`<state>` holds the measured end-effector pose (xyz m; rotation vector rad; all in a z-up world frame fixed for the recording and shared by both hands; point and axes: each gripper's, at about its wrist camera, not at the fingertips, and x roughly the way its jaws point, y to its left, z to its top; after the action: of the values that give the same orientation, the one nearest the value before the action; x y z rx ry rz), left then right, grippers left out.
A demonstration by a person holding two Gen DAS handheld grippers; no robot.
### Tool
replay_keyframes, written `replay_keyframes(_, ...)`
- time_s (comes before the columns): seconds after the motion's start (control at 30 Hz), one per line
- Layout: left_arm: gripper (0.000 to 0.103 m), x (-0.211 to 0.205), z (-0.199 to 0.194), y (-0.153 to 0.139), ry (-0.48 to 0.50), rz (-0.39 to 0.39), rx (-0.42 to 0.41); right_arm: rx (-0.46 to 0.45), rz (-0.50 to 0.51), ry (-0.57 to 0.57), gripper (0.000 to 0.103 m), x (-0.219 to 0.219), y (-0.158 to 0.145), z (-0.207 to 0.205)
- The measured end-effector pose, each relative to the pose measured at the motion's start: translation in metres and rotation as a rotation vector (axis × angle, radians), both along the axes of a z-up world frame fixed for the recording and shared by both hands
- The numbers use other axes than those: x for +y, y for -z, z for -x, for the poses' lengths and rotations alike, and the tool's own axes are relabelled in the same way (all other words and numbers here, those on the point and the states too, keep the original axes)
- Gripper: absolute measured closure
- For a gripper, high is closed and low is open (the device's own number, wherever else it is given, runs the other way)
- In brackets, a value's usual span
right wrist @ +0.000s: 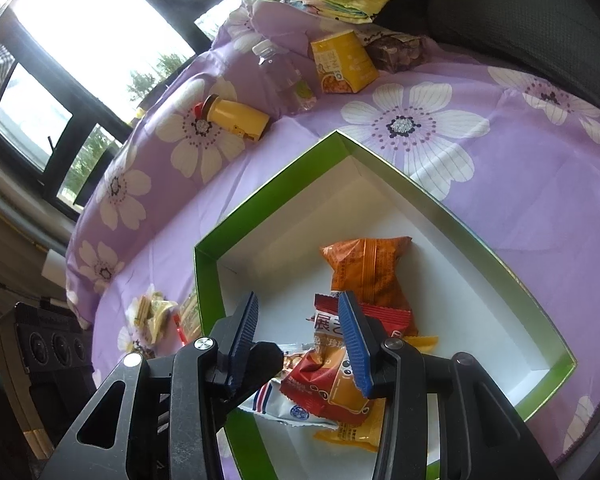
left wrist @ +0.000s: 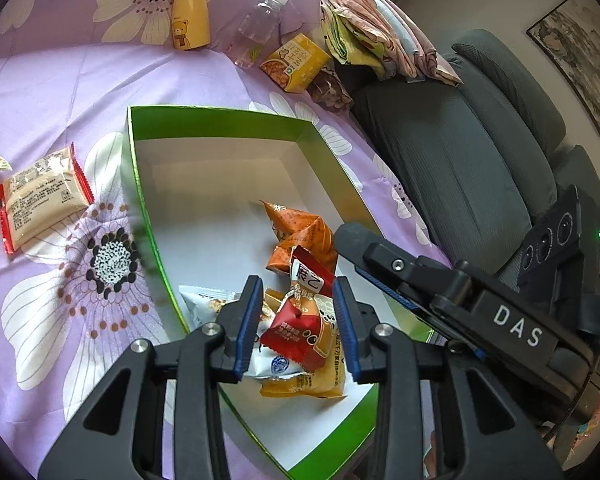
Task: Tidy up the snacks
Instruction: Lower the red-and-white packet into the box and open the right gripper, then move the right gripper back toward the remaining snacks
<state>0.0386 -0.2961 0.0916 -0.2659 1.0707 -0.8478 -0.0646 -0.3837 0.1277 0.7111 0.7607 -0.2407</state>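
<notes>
A green box with a white inside (left wrist: 220, 120) (right wrist: 260, 184) lies open on the purple flowered cloth. Inside are several snack packets: an orange one (left wrist: 304, 236) (right wrist: 368, 268), a red one (left wrist: 304, 320) (right wrist: 324, 376), a white one (left wrist: 204, 304) (right wrist: 288, 408) and a yellow-orange one (left wrist: 308, 384) (right wrist: 356, 428). My left gripper (left wrist: 298, 320) hangs open over the red packet, holding nothing. My right gripper (right wrist: 300, 332) is open above the same pile, empty; it also shows in the left wrist view (left wrist: 440, 284). A beige packet with red ends (left wrist: 40, 196) lies left of the box.
At the back stand a yellow bear bottle (left wrist: 190, 16) (right wrist: 236, 120), a clear water bottle (left wrist: 258, 28) (right wrist: 284, 76), a yellow carton (left wrist: 296, 62) (right wrist: 342, 64) and a bag of nuts (left wrist: 330, 90). Folded cloths (left wrist: 376, 28) rest on a grey chair (left wrist: 460, 140). Small packets (right wrist: 152, 312) lie beside the box.
</notes>
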Motion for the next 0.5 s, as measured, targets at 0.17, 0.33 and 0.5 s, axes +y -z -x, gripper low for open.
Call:
replay_keyframes(0.17,0.039,0.03,0.005,-0.015,-0.046,0.011,-0.048,-0.019,0.043,0.017,0.059,0.008,-0.01,0.002)
replay_keyframes(0.33,0.023,0.067,0.005,-0.029,-0.108,0.01,-0.072,-0.021,0.073,0.025,0.052,0.016,-0.016,0.0)
replay_keyframes(0.5,0.019,0.11,0.007,-0.044,-0.174,-0.039,-0.1,-0.036,0.106,0.008,0.037,0.03,-0.022,-0.004)
